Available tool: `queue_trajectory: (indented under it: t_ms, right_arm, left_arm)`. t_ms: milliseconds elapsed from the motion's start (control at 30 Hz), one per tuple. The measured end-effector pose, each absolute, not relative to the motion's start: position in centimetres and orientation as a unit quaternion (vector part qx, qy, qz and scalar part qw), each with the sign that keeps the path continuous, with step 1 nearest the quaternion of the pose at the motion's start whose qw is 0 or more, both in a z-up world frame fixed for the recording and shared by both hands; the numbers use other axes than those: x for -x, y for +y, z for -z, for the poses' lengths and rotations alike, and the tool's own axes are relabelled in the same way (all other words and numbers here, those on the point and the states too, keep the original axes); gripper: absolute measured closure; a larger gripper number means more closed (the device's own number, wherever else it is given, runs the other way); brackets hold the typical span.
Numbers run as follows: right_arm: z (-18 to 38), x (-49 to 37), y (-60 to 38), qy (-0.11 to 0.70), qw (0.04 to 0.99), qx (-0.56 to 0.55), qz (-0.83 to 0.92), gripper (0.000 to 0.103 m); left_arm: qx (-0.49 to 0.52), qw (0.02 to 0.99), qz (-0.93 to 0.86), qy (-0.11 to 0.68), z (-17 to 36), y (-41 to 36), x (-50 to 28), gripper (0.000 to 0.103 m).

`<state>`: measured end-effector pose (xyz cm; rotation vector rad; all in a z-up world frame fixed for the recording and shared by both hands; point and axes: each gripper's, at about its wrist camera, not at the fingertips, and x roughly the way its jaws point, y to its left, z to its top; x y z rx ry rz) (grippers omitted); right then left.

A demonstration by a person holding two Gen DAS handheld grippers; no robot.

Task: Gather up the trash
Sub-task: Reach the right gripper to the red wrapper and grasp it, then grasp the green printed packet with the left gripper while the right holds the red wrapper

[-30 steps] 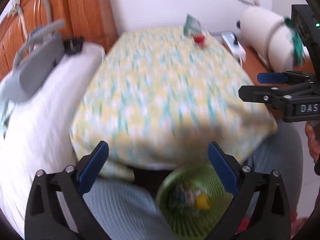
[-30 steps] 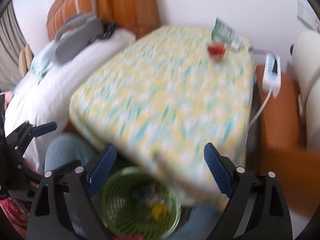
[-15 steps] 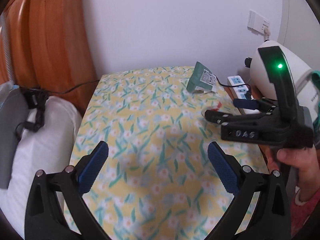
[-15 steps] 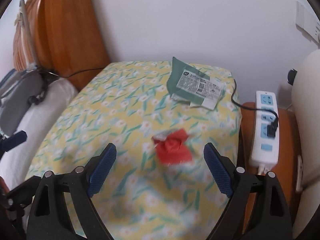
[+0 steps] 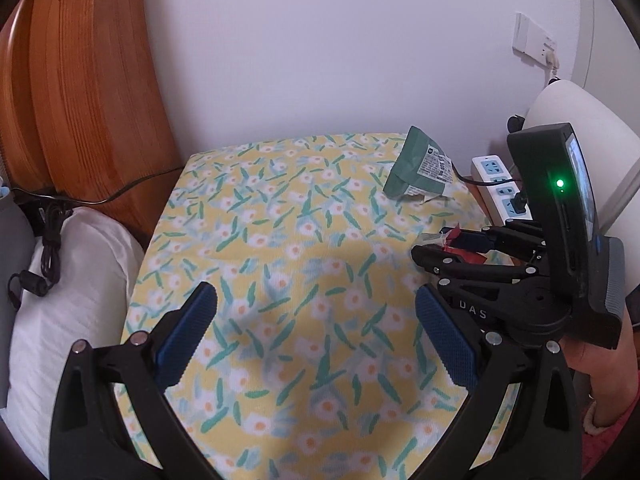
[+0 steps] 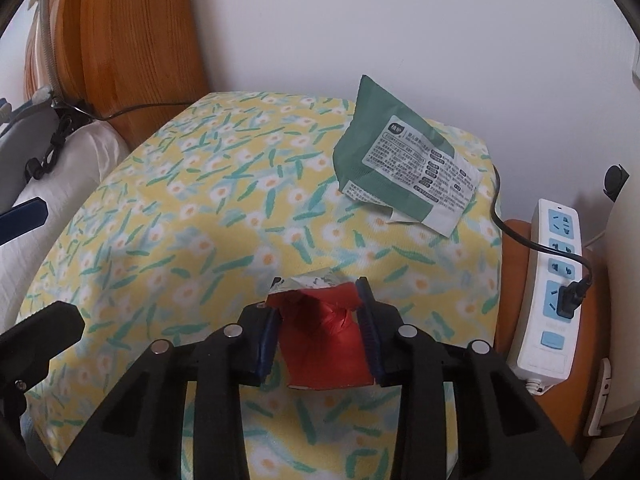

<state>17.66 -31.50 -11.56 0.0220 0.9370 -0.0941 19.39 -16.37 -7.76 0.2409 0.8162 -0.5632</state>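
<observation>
Right tongs (image 6: 320, 304) just closed onto red wrapper (image 6: 320, 340) on floral pillow (image 6: 200, 240), left tongs (image 5: 316, 340) wide, empty

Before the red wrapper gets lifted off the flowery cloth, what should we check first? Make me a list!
1. Right tool pinching the red wrapper: ok. Its jaws have just been closing, and the pads now press both sides of the wrapper.
2. Wrapper sitting deep between the pads: ok, only its silvery end sticks out in front.
3. Flowery cloth not pinched along with it: cannot tell, the wrapper hides the spot underneath.
4. Left tool out of the way: ok, open and empty, off to the side.
5. Green packet clear of the lift: ok, it lies apart, farther back.
6. Bin ready to receive: cannot tell, none in view.
</observation>
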Motion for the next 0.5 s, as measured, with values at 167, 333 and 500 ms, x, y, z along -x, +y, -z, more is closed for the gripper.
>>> queue_trajectory:
  t_ms: [167, 333, 500]
  right_arm:
    - [10.7, -16.8, -32.7, 0.433, 0.900, -0.025, 0.050, 0.068]
    - [9.5, -16.1, -34.7, 0.415, 0.905, -0.030, 0.082, 0.068]
    - [8.8, -15.6, -37.8, 0.402, 0.906, -0.059, 0.118, 0.068]
  left_arm:
    - [-0.125, 0.871, 0.274, 0.389, 7.9, -17.4, -19.9, 0.008]
    - [-0.135, 0.862, 0.303, 0.383, 8.3, -20.1, -21.1, 0.008]
    - [-0.142, 0.844, 0.347, 0.384, 8.9, -23.7, -23.8, 0.008]
